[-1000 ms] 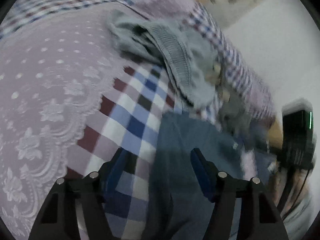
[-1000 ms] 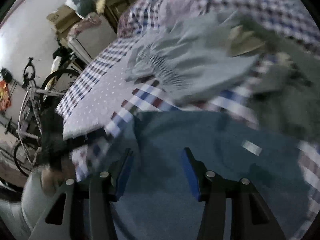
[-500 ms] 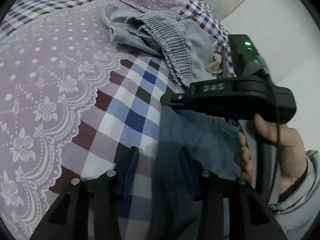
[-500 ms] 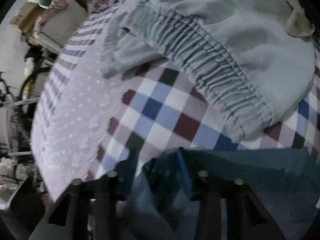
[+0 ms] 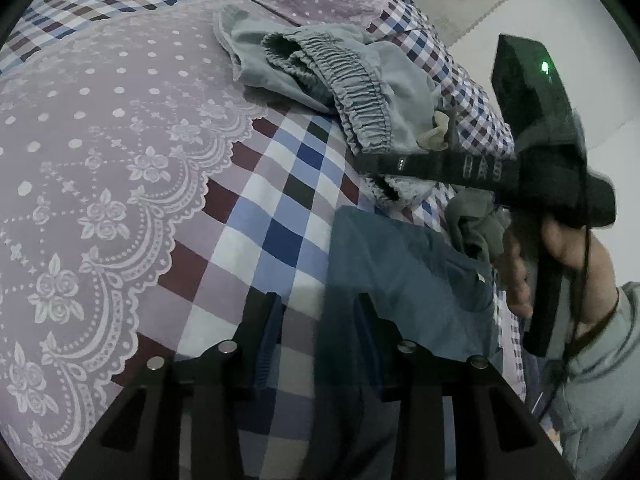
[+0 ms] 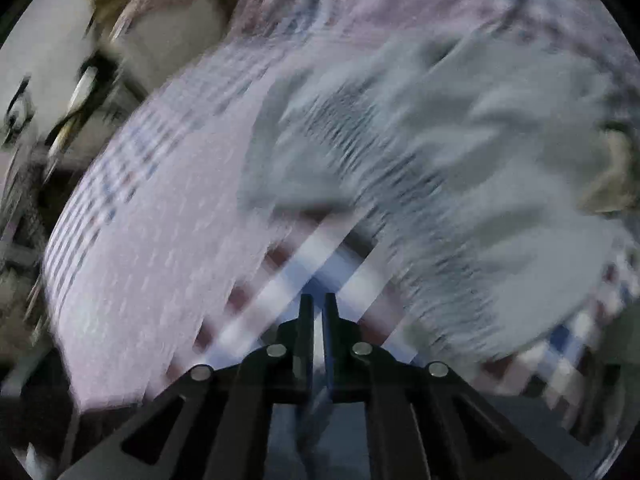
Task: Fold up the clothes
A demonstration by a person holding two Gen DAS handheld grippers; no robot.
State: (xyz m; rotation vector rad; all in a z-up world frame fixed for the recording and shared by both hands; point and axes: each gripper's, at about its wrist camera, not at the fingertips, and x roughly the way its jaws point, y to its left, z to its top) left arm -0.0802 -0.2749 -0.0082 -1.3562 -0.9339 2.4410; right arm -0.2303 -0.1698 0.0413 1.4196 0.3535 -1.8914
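Note:
A dark blue garment (image 5: 400,280) lies on the checked bed cover (image 5: 280,200). Its left edge runs between the fingers of my left gripper (image 5: 318,304). The jaws are closing, and the pads stand apart from the cloth. In the blurred right wrist view my right gripper (image 6: 316,300) has its fingers almost together, with blue cloth (image 6: 316,408) bunched between them. The right gripper's black body (image 5: 540,168) and the hand holding it (image 5: 560,256) show at the right of the left wrist view. Grey shorts (image 5: 360,92) with an elastic waistband lie further up the bed.
A lilac lace-edged blanket (image 5: 100,160) covers the left of the bed. A crumpled olive-grey garment (image 5: 476,220) lies beside the blue one. Beyond the bed's right edge is pale floor (image 5: 580,20). Blurred furniture (image 6: 60,100) stands past the bed's left side.
My right gripper's jaws have shut on the blue cloth, and it swung across the bed into the left wrist view. My left gripper's jaws have narrowed around the garment's edge.

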